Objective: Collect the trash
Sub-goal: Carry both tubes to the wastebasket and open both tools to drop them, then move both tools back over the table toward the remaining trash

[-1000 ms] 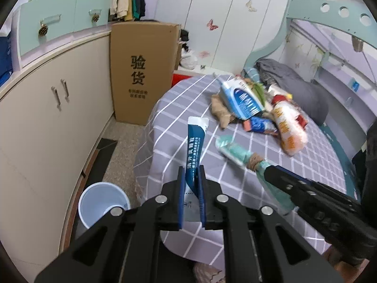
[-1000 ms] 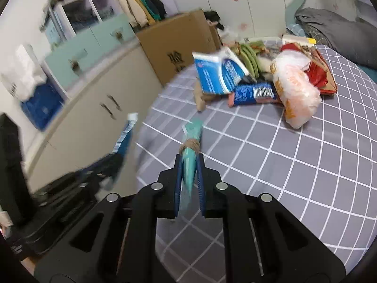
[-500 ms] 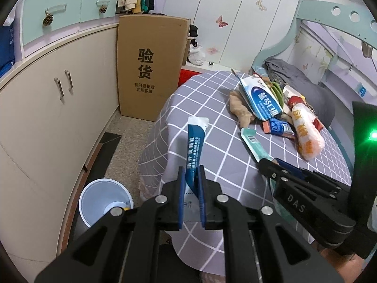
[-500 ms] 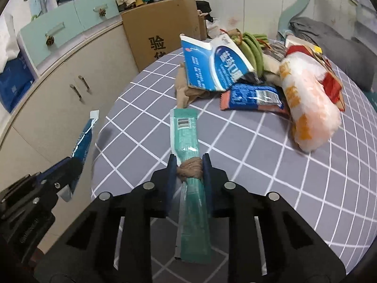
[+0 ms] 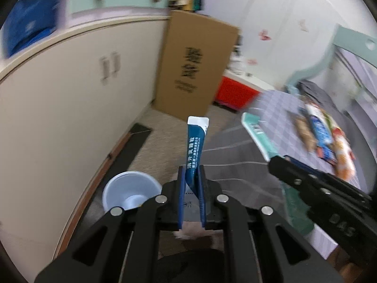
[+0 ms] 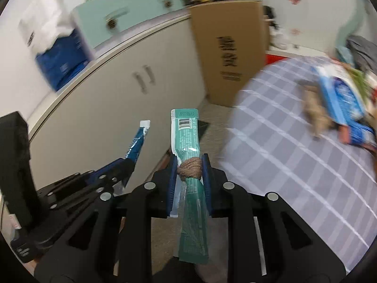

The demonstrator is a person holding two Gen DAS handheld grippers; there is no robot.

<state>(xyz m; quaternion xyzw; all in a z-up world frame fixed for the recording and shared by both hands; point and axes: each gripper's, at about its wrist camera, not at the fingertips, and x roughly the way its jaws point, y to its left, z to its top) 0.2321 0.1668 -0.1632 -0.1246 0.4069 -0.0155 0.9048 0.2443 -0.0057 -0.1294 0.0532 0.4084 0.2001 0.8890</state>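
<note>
1. Left claw (image 5: pixel 191 176) is nearly closed, its jaws clamped on a dark blue sachet (image 5: pixel 195 146) that stands upright out of them; the sachet's lower end is lost between the jaws.
2. Right claw (image 6: pixel 189 168) is pinched on a teal packet (image 6: pixel 188 155) with a brown band (image 6: pixel 190 168) wound round its middle, the barcode end pointing to 12 o'clock.
3. At 9 o'clock from the left claw, a white cup (image 5: pixel 129 192) sits on the floor, partly covered by the claw's frame.
4. Cream cabinet (image 5: pixel 59 108) and cardboard box (image 5: pixel 195 66) are smeared by blur; the box's print is unreadable.
5. At 3 o'clock, the checked surface (image 6: pixel 294 155) carries a blurred heap of wrappers (image 6: pixel 341 103), cut off at the frame edge.
</note>
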